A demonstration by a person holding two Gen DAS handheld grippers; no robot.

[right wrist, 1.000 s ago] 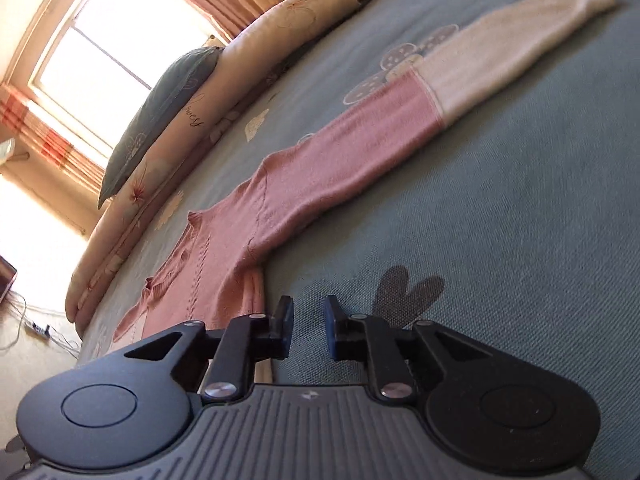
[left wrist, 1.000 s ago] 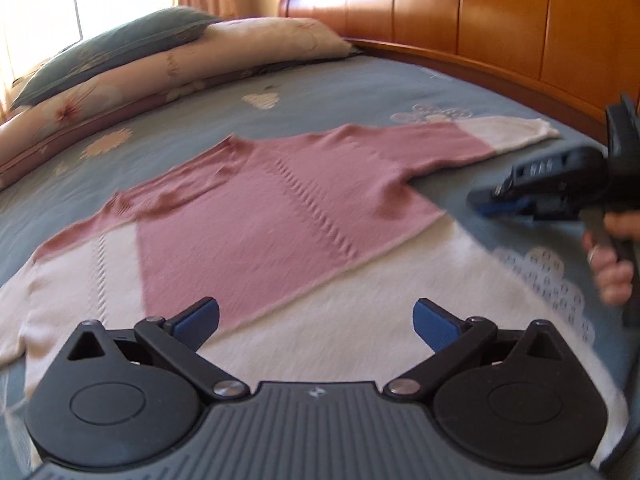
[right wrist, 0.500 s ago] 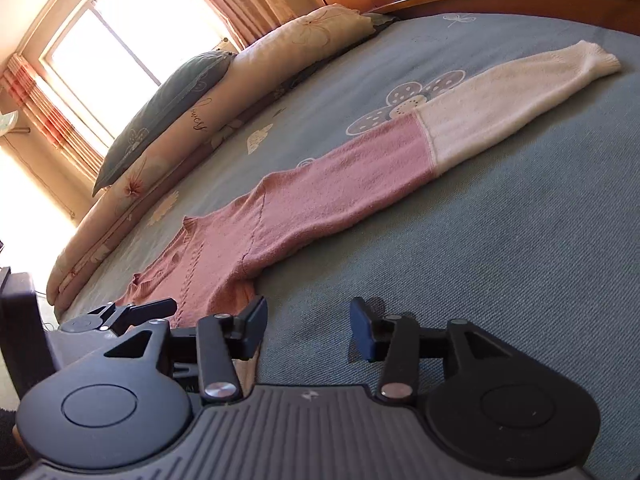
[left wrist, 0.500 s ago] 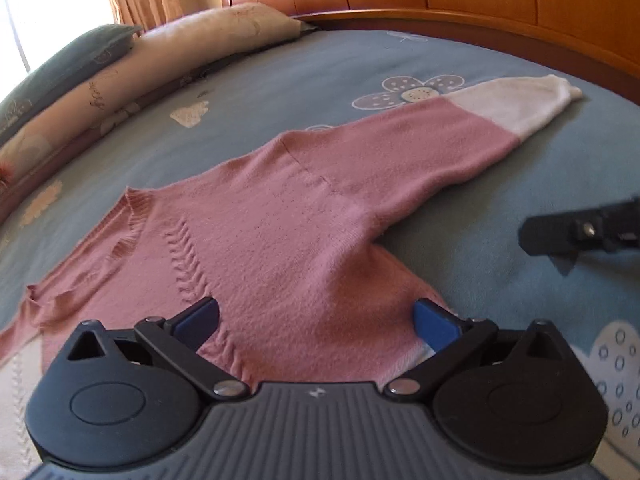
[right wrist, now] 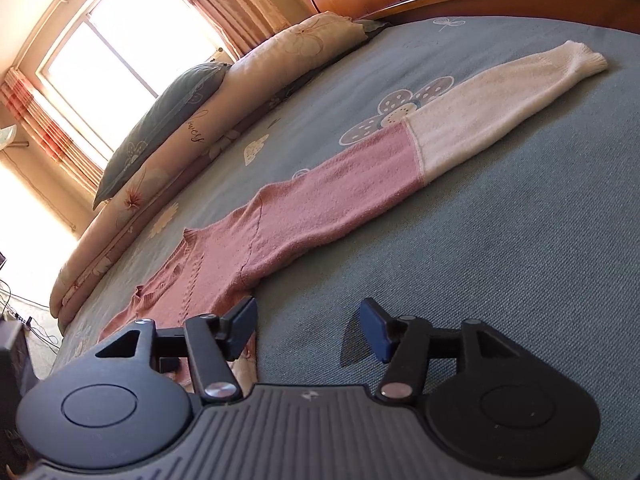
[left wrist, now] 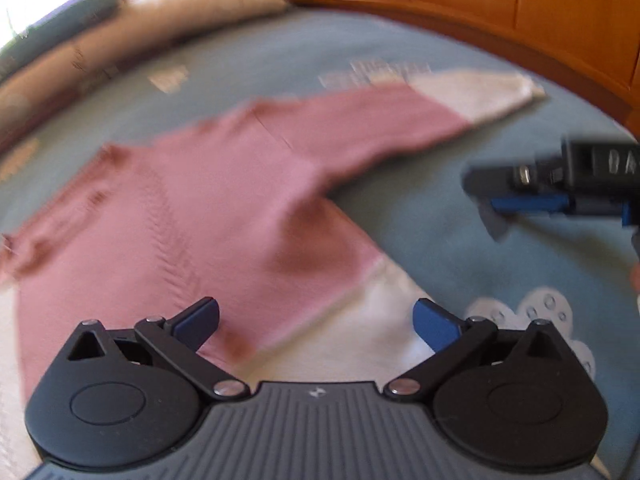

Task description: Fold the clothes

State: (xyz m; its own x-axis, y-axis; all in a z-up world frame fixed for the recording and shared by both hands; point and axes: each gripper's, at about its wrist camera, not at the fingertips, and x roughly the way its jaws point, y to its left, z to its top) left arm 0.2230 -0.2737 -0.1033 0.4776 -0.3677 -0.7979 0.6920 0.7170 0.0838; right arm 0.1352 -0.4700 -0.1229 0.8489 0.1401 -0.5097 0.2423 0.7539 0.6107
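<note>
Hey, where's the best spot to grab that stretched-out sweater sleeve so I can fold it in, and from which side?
Probably the cream cuff of the sleeve: it is the free tip, lying flat and straight on the bedspread with bare cover around it. Come from beyond the cuff, along the sleeve's line, with the right gripper, whose jaws are opening with nothing between them.

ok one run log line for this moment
stage: fold not begun | sweater: flat on bed | left claw: open, empty | right claw: opening, empty
</note>
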